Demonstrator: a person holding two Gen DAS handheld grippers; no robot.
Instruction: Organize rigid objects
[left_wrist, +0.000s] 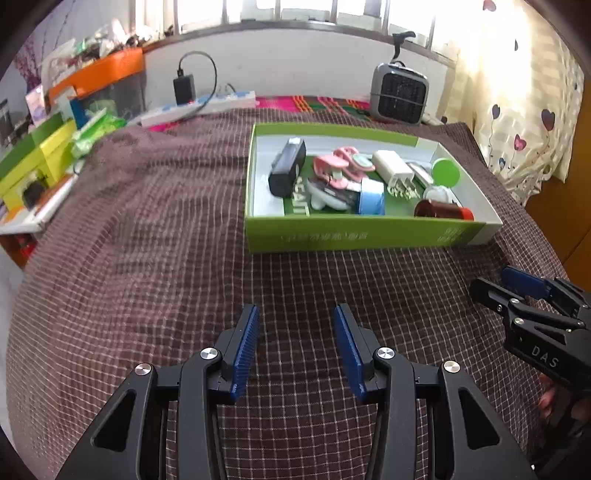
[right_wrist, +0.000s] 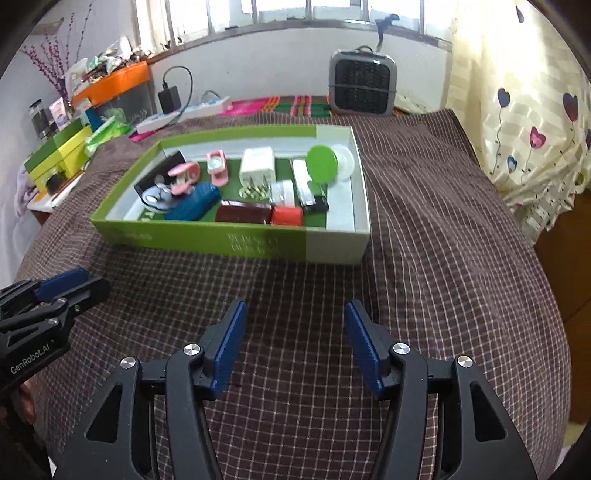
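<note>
Left wrist view: the left gripper (left_wrist: 295, 343) hangs over the checked cloth (left_wrist: 147, 258), jaws apart and empty; the green box (left_wrist: 362, 230) lies beyond, filled with small objects. The right gripper (right_wrist: 293, 339) likewise gapes empty; the box (right_wrist: 229, 242) sits ahead-left.

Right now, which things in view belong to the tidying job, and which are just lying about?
Job: green box; inside it, white charger, green lid, red-capped brown bottle, pink clips, blue case.

Lying about: heater, power strip, orange bin, checked cloth.
</note>
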